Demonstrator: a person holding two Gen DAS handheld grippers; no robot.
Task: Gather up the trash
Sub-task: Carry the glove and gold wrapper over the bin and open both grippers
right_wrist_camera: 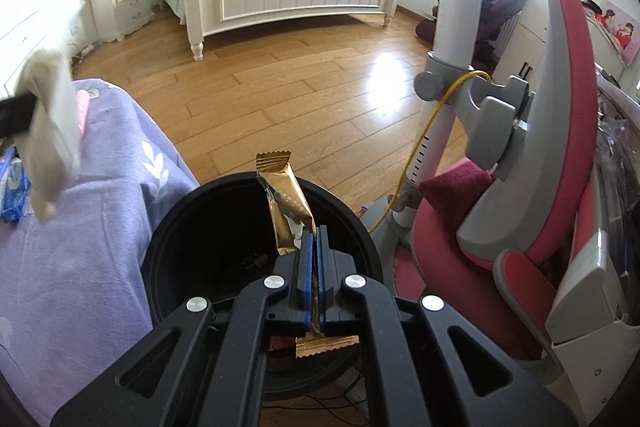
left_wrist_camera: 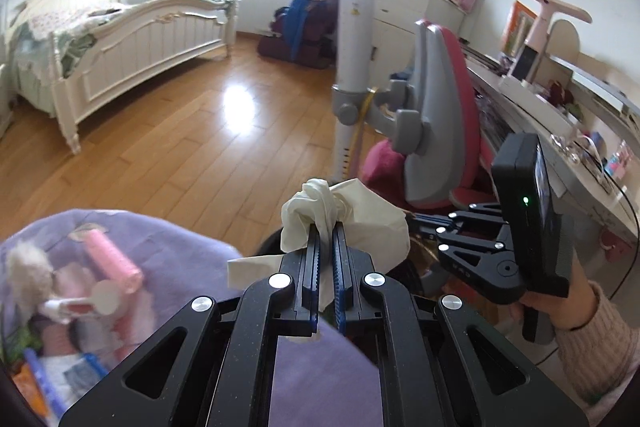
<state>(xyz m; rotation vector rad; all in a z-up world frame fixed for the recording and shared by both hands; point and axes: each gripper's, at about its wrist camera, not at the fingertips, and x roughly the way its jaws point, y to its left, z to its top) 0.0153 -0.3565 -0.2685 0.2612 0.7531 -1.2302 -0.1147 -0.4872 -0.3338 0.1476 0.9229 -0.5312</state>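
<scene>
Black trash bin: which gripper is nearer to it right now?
Right. The right gripper hangs directly above the black trash bin opening, shut on the gold wrapper. The left gripper, shut on the crumpled tissue, is off to the side, by the purple bedspread.

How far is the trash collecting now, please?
Nothing shows as dropped yet. In hand: the right gripper clamps a gold wrapper over the open black bin; the left gripper clamps a crumpled tissue. Left: release both into the bin.
</scene>
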